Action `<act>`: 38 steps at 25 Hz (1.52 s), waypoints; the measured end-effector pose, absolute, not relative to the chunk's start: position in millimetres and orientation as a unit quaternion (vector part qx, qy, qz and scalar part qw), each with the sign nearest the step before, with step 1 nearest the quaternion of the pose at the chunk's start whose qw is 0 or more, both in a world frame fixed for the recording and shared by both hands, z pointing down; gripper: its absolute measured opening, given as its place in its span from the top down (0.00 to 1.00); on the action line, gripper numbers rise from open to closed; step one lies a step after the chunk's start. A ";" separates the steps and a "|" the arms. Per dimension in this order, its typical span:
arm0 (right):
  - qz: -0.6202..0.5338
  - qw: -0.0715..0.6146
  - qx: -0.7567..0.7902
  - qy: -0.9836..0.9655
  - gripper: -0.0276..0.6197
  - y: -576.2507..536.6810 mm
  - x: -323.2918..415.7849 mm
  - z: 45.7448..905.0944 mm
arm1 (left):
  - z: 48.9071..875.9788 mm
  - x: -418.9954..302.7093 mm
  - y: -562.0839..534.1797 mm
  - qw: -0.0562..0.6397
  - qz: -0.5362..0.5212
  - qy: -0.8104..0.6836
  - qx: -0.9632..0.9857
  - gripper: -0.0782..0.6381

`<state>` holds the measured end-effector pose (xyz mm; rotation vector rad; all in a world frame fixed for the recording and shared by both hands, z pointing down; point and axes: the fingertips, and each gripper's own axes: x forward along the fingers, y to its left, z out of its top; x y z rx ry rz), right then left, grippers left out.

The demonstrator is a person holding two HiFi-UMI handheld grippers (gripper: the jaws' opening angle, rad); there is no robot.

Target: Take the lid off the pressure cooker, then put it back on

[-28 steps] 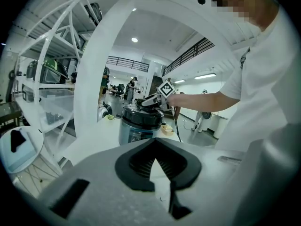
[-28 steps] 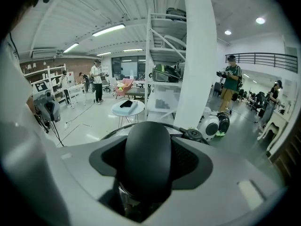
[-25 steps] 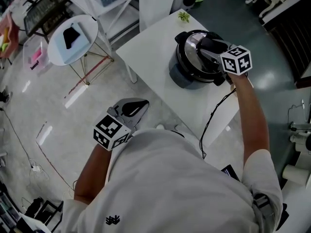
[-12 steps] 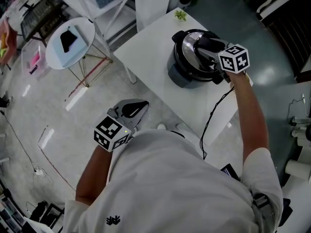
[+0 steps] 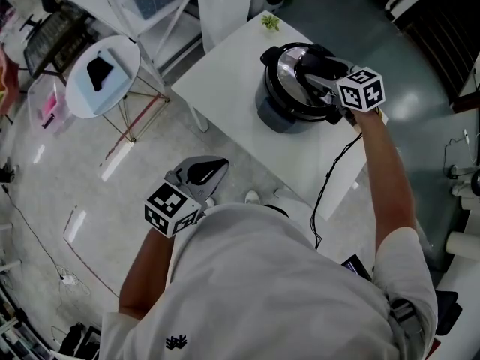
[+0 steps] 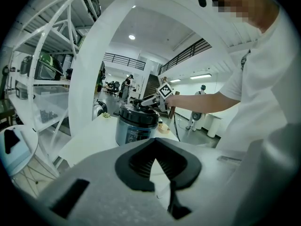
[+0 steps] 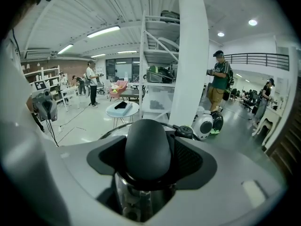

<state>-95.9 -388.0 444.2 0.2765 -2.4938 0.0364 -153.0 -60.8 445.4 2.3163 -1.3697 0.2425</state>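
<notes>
The pressure cooker (image 5: 274, 111) stands on a white table (image 5: 225, 88), also seen in the left gripper view (image 6: 135, 131). Its steel lid (image 5: 289, 73) sits on the pot. My right gripper (image 5: 313, 72) reaches over the lid. The lid's black handle (image 7: 147, 149) lies between its jaws, which are opening; a thin gap shows beside the handle. My left gripper (image 5: 217, 163) hangs over the floor, well short of the table. Its jaws meet at the tips (image 6: 155, 160) with nothing between them.
A black power cord (image 5: 330, 178) runs off the table's near edge. A small plant (image 5: 270, 22) sits at the far corner. A round side table (image 5: 101, 66) and white shelving stand to the left. People stand in the background (image 7: 218, 79).
The head view has drifted slightly. The right gripper stays at the lid handle and the left gripper keeps its place.
</notes>
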 end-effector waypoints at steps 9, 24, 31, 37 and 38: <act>0.030 0.293 0.167 -0.941 0.44 -373.1 -56.7 433.5 | 443.2 -152.7 -55.5 0.209 0.091 -0.452 0.863 0.88; 0.085 0.250 0.265 -0.927 0.57 -267.7 1.1 452.0 | 441.4 -151.3 -40.8 0.193 0.118 -0.365 0.903 0.88; 0.116 0.231 0.286 -0.923 0.62 -182.8 0.7 474.5 | 446.2 -152.7 -24.9 0.187 0.130 -0.330 0.916 0.88; 0.152 0.216 0.283 -0.922 0.74 -98.5 -12.3 502.5 | 450.7 -158.1 -9.0 0.185 0.140 -0.311 0.922 0.88; 0.156 0.215 0.282 -0.922 0.75 -87.0 -15.1 507.4 | 451.5 -159.7 -7.2 0.185 0.141 -0.310 0.922 0.88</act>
